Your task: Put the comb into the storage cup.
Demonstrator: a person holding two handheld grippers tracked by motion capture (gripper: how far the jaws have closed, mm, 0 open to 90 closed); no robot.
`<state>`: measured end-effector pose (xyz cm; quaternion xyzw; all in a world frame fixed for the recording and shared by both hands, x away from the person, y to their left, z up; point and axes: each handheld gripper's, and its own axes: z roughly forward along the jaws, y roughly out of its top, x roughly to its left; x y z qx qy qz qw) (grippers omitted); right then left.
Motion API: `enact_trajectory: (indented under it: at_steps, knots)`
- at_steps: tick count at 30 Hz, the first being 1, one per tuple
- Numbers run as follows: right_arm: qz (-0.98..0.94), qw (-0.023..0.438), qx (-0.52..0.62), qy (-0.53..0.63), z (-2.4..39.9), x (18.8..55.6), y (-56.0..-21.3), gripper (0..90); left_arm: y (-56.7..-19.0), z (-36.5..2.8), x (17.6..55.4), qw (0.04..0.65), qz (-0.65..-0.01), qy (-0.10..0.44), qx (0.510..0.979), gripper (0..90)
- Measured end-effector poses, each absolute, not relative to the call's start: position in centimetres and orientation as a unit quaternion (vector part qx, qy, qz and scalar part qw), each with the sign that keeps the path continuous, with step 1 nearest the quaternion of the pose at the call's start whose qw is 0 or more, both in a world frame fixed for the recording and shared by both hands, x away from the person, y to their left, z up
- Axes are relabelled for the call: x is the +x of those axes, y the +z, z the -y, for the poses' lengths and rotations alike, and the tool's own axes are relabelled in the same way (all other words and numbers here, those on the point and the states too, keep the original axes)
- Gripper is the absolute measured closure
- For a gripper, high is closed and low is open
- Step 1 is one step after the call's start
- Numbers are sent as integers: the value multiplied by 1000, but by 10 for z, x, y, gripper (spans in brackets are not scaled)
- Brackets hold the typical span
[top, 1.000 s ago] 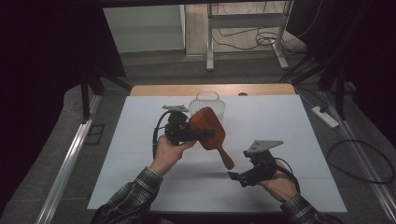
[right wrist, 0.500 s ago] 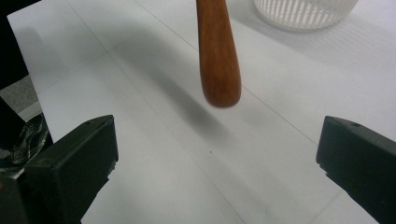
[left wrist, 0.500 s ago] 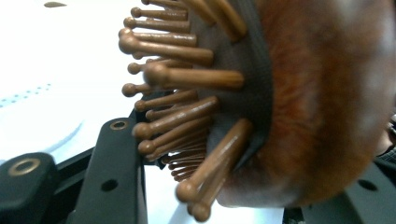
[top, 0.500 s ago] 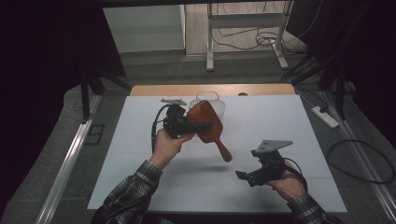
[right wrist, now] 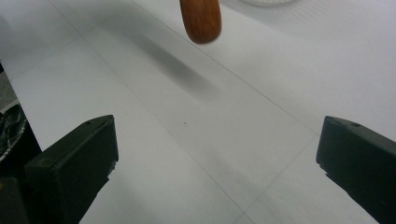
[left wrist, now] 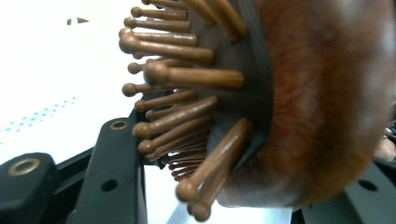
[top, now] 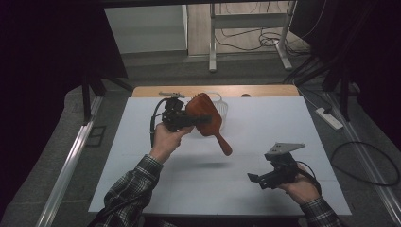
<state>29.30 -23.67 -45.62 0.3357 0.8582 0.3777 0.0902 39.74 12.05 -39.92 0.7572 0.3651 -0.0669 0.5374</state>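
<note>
A person sat at a white table with a two-jaw gripper in each hand, seen from a camera above and behind them.

On the left, a forearm in a plaid sleeve reached up and forward. That hand held the left gripper above the table's far half, and its jaws were clamped on the head of a reddish-brown wooden hairbrush. The brush hung clear of the table, casting a faint shadow on the surface below. Its broad oval head sat between the jaws, and its handle slanted down and to the right, ending in a rounded tip in mid-air. In the left gripper view, the brush head was very close, with rows of wooden, ball-tipped bristles pointing left across one black jaw.

Just behind the brush, near the table's far edge, stood a small white basket, partly hidden by the brush head.

On the right, nearer the person, the other hand held the right gripper low over the table, well apart from the brush. Its jaws were spread wide with nothing between them. In the right gripper view, the two black jaws framed bare white tabletop, and the rounded end of the brush handle showed at the top.
</note>
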Motion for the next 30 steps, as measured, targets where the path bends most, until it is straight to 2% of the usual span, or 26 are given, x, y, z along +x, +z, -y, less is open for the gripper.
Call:
enact_trajectory:
  at_steps: [30]
  knots:
    - [-840,113,407,340,296,262,-462,0,-376,-145,425,549,-389,-47,738,515]
